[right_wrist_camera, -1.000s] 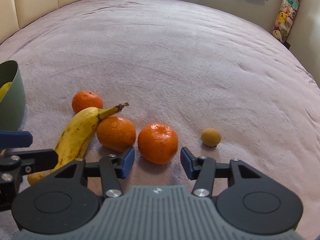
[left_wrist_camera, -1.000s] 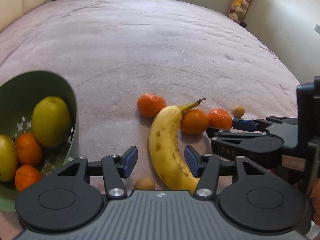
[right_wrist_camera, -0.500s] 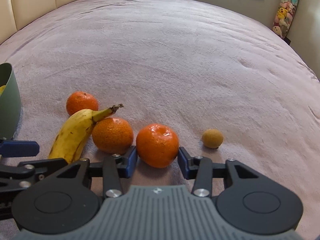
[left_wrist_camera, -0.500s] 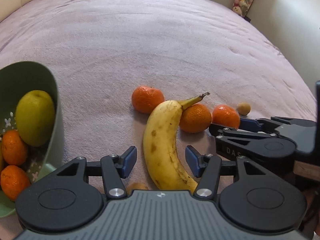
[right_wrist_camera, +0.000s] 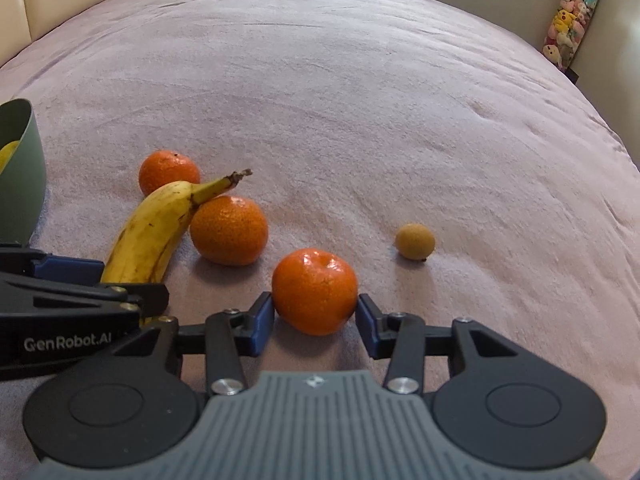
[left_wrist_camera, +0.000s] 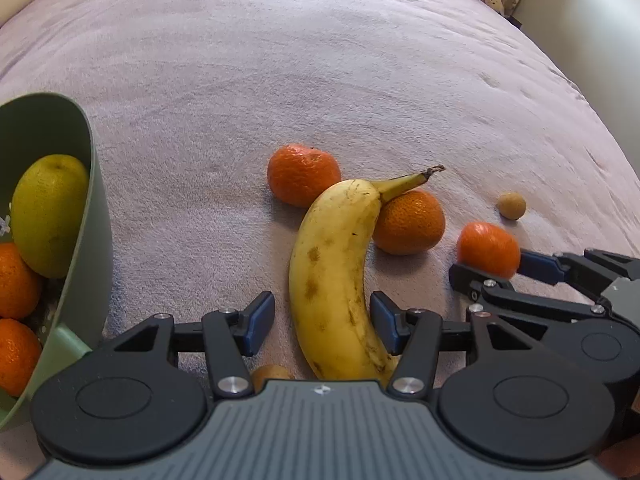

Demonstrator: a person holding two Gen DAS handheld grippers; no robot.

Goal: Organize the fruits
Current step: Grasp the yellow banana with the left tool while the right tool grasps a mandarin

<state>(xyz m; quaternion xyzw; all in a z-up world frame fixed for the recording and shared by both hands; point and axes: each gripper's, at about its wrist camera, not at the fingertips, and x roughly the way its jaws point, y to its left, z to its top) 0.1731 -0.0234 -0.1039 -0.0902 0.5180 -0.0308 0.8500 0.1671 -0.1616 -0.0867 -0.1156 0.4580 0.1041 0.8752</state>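
A spotted yellow banana [left_wrist_camera: 336, 272] lies on the pink blanket, its lower part between the fingers of my open left gripper [left_wrist_camera: 322, 322]. It leans on a tangerine [left_wrist_camera: 410, 222]; another tangerine [left_wrist_camera: 302, 174] sits behind it. My right gripper [right_wrist_camera: 316, 322] is shut on a third tangerine [right_wrist_camera: 316, 290], both pads touching its sides; this tangerine also shows in the left wrist view [left_wrist_camera: 488, 250]. A green bowl [left_wrist_camera: 86, 216] at the left holds a lime-green fruit [left_wrist_camera: 48, 212] and tangerines.
A small tan round fruit [right_wrist_camera: 415, 241] lies to the right of the held tangerine. Another small tan fruit [left_wrist_camera: 270, 374] sits under the left gripper. The blanket [right_wrist_camera: 360, 100] stretches far back. Plush toys [right_wrist_camera: 570, 16] hang at the far right wall.
The right gripper has moved forward and closed its pads onto the tangerine. The left gripper has moved forward along the banana, and the bowl has shifted left in its view.
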